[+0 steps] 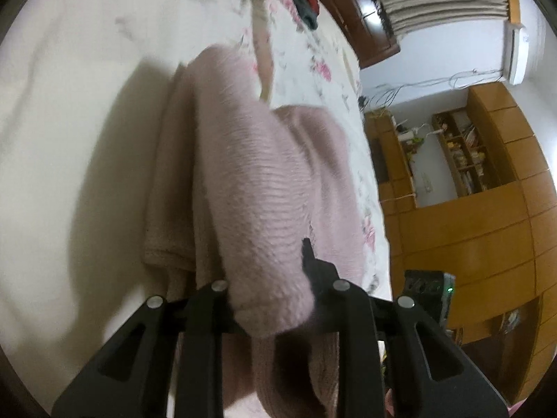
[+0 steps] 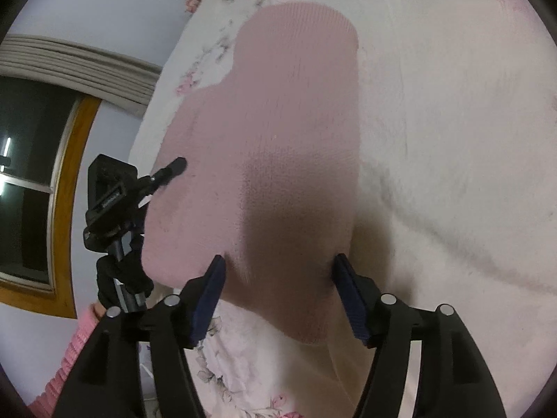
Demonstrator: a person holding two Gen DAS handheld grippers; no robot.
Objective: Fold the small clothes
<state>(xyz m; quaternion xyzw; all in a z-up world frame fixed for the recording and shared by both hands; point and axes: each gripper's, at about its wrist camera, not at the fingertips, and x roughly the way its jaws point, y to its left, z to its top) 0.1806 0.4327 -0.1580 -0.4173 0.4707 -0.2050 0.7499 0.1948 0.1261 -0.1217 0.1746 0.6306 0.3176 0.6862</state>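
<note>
The knit garment (image 2: 278, 146) is lying on the bed (image 2: 452, 122), a fold of it draping over the left claw (image 1: 271, 278); the right claw (image 2: 278, 278) is straddling its near edge, a tripod (image 2: 115, 209) standing left of the bed

A home bedroom, it seems: a bed (image 1: 69, 104) under floral bedding, wooden wardrobes (image 1: 487, 226), cluttered shelves (image 1: 463, 160), curtained window (image 2: 31, 174).
</note>
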